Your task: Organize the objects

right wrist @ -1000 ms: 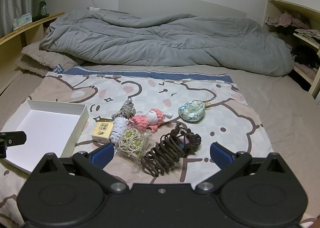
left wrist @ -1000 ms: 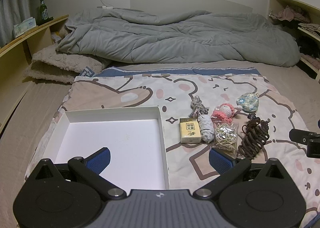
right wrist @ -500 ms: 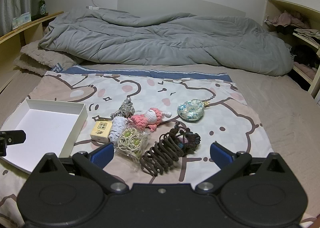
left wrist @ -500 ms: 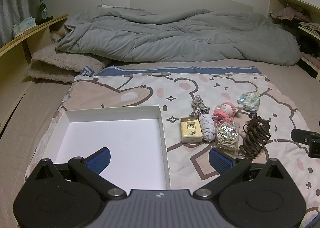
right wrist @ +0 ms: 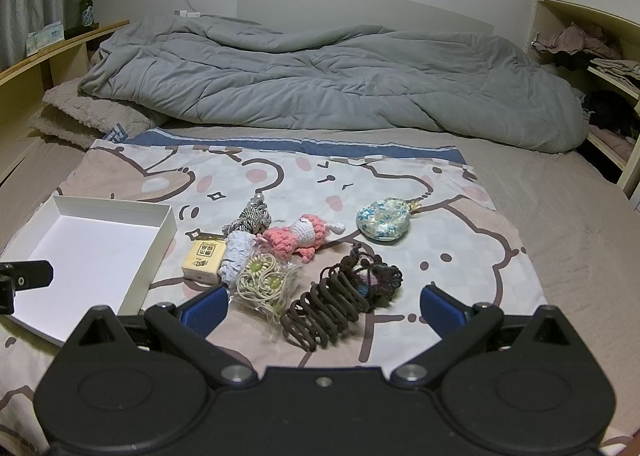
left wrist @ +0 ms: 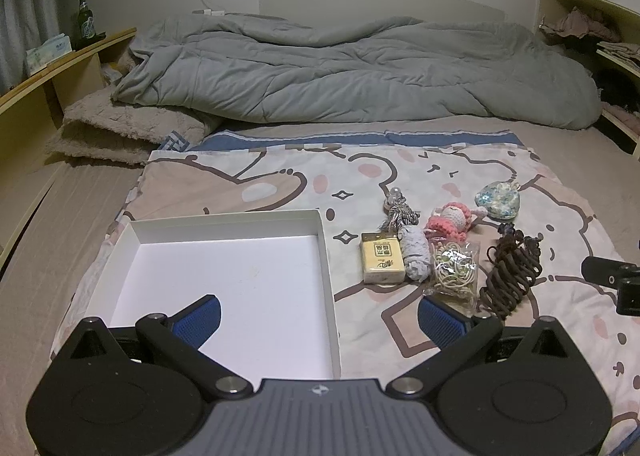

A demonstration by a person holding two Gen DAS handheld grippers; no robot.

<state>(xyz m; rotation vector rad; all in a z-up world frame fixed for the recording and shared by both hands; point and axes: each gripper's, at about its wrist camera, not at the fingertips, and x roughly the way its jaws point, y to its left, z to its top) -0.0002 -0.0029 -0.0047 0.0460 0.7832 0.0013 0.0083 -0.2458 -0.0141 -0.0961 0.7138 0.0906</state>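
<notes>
while both tongs hang spread wide and empty, the right gripper (right wrist: pixel 323 302) sits just over the brown coiled hair ties (right wrist: pixel 340 298); the left gripper (left wrist: pixel 318 316) hovers over the white box (left wrist: pixel 224 276)'s edge; nothing is boxed yet, so the next move likely calls for lowering and closing on the ties.

A rumpled grey duvet (left wrist: pixel 352 72) lies heaped across the far side of the bed, below a pale headboard (left wrist: pixel 380 0). At its left end a fuzzy beige blanket (left wrist: pixel 120 128) is folded flat on the mattress. A cartoon bear sheet (right wrist: pixel 280 184) with a blue border is spread over the near part of the bed. On the left wooden ledge (left wrist: pixel 52 68) stand a green glass bottle (left wrist: pixel 85 22) and a tissue pack (left wrist: pixel 48 52). Shelves on the right (right wrist: pixel 592 56) hold piled clothes.
</notes>
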